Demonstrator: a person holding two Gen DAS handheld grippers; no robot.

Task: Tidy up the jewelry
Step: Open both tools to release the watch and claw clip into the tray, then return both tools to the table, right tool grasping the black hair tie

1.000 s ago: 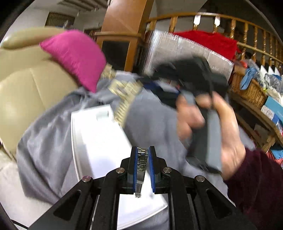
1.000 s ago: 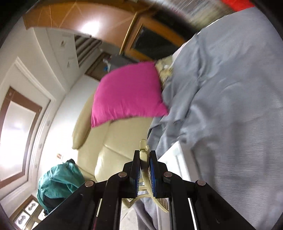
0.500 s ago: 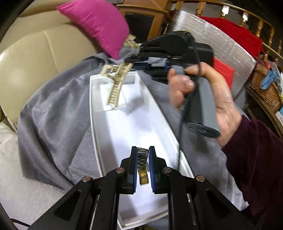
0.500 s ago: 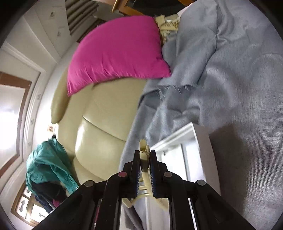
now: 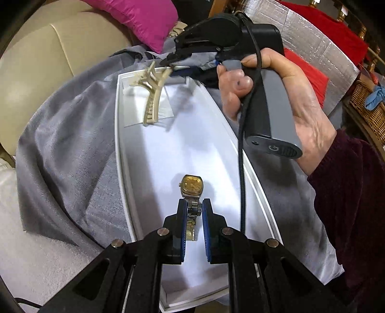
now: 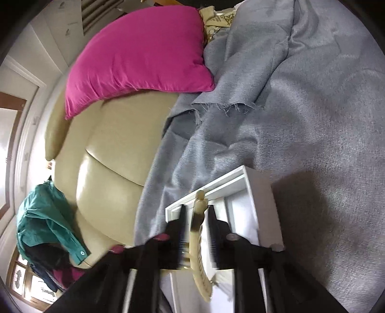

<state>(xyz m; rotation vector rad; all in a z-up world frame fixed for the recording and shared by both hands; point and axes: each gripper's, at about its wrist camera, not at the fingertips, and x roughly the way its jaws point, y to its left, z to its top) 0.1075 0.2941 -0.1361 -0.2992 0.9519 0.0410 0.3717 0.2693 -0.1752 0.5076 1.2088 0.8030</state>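
Note:
A long white tray lies on a grey blanket over a beige sofa. My left gripper is shut on the metal band of a gold-faced watch, whose face rests low over the tray's near half. At the tray's far end a cream hair claw clip leans into a small compartment. A hand holds my right gripper just above it. In the right wrist view the right gripper is blurred and its jaws are opening. The clip stands between them with a gap on each side, over the tray.
A pink cushion leans on the sofa back behind the tray. A silver quilted cover, red cloth and a wicker basket stand to the right. A teal garment hangs beyond the sofa.
Both grippers have come down to the tray. The right jaws, shut on the clip before, have parted around it. The watch has swung forward, so its gold face now shows.

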